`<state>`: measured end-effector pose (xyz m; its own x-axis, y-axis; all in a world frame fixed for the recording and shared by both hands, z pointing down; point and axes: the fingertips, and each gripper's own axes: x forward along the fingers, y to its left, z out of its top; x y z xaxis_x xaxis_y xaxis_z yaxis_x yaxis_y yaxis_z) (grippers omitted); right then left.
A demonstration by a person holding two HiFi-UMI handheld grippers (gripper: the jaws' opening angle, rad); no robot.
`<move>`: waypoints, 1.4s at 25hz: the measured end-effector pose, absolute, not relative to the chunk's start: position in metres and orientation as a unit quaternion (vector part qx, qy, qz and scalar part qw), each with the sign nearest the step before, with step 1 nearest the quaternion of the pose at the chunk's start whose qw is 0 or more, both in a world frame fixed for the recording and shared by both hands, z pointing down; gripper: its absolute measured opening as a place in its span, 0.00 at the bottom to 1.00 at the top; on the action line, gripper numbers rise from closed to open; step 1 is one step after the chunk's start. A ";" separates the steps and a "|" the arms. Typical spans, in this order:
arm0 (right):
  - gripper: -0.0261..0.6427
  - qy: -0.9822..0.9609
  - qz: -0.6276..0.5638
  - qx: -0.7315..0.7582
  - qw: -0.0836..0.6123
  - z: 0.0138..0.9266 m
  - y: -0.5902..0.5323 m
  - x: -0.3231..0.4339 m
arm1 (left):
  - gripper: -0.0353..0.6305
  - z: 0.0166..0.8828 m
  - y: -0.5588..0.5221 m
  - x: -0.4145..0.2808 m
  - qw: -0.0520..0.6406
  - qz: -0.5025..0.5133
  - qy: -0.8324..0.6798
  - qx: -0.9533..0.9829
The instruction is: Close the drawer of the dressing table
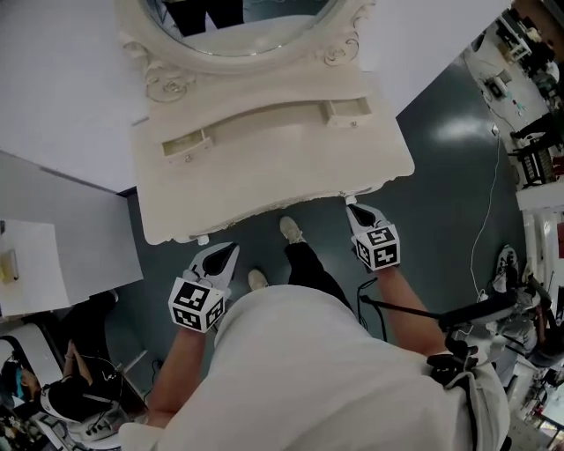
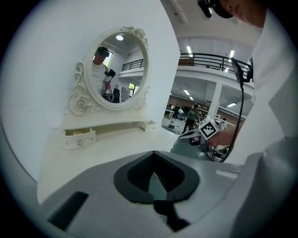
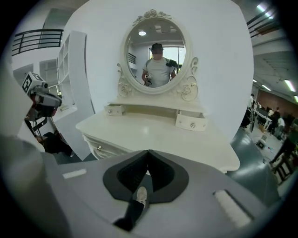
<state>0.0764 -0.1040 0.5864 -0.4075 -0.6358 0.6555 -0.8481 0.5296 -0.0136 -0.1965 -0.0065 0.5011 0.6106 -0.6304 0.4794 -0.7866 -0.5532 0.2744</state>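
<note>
Here two small drawers stand pulled out on the table [image 1: 264, 181]: the left drawer [image 1: 185, 145] and the right drawer [image 1: 348, 110]. The left gripper [image 1: 227, 254] and right gripper [image 1: 359, 214] hover near the front edge, jaws together, holding nothing. A push off-centre could skew a drawer and jam it, or the tip may slip off.

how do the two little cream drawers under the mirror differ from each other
The left small cream drawer sits left of the oval mirror, the right small cream drawer right of it. The left one is on the shut left gripper's side, the right one on the shut right gripper's. Both are pulled out, insides showing, with one round knob; which is out further I cannot tell.
</note>
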 end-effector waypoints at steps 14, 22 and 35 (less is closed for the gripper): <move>0.12 -0.811 0.177 0.449 0.331 0.642 -0.333 0.144 | 0.06 0.480 -0.175 -0.146 0.236 0.168 -0.477 0.830; 0.18 -0.801 0.195 0.452 0.339 0.663 -0.383 0.159 | 0.06 0.479 -0.214 -0.125 0.237 0.172 -0.496 0.817; 0.22 -0.789 0.209 0.468 0.340 0.669 -0.404 0.161 | 0.06 0.487 -0.218 -0.126 0.248 0.172 -0.506 0.808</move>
